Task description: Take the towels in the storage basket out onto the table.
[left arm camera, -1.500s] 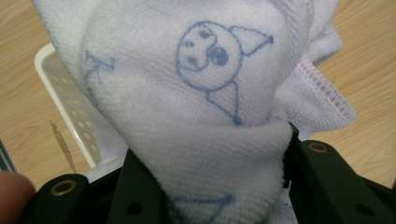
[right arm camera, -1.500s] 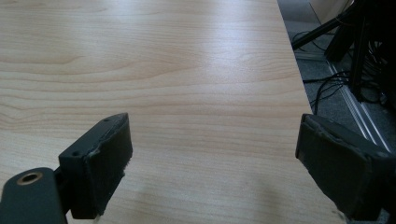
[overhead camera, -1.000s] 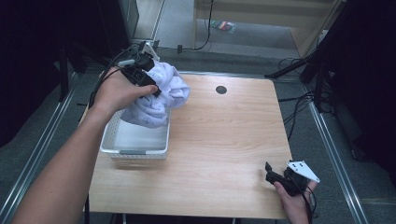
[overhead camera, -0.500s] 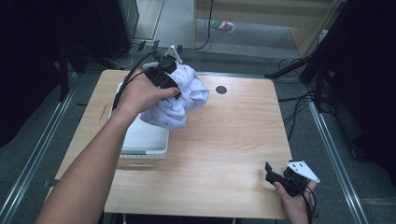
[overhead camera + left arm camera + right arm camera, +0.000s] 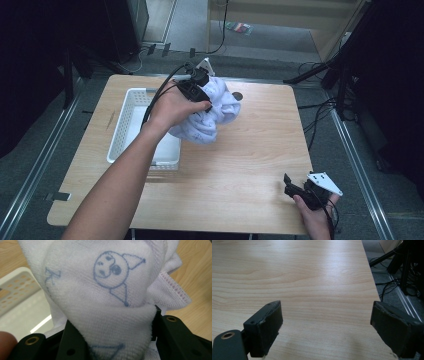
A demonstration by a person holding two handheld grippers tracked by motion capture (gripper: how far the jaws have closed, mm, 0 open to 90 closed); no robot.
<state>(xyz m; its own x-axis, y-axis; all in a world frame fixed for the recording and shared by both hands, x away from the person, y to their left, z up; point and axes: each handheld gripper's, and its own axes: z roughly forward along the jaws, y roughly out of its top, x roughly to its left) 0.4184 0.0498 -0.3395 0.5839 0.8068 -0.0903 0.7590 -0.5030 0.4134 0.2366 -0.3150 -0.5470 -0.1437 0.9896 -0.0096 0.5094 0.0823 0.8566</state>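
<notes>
A bunched white towel (image 5: 214, 116) printed with blue cartoon faces hangs just above the wooden table (image 5: 250, 165), right of the white basket (image 5: 119, 129). My left gripper (image 5: 201, 94) is shut on the towel's top, with a hand wrapped around the gripper. In the left gripper view the towel (image 5: 110, 287) bulges out between the two black jaws of the left gripper (image 5: 110, 325), which pinch a fold of it. My right gripper (image 5: 291, 186) rests at the table's near right corner. In the right gripper view the right gripper (image 5: 325, 327) stands wide open over bare wood.
The perforated white basket (image 5: 17, 287) stands at the table's left side with nothing showing inside it. A dark round hole (image 5: 238, 95) sits in the tabletop near the far edge. Cables and dark stands surround the table on the floor.
My left gripper has carried the towel rightward, from over the basket to over the table's middle, and a little lower. The right gripper has not moved.
</notes>
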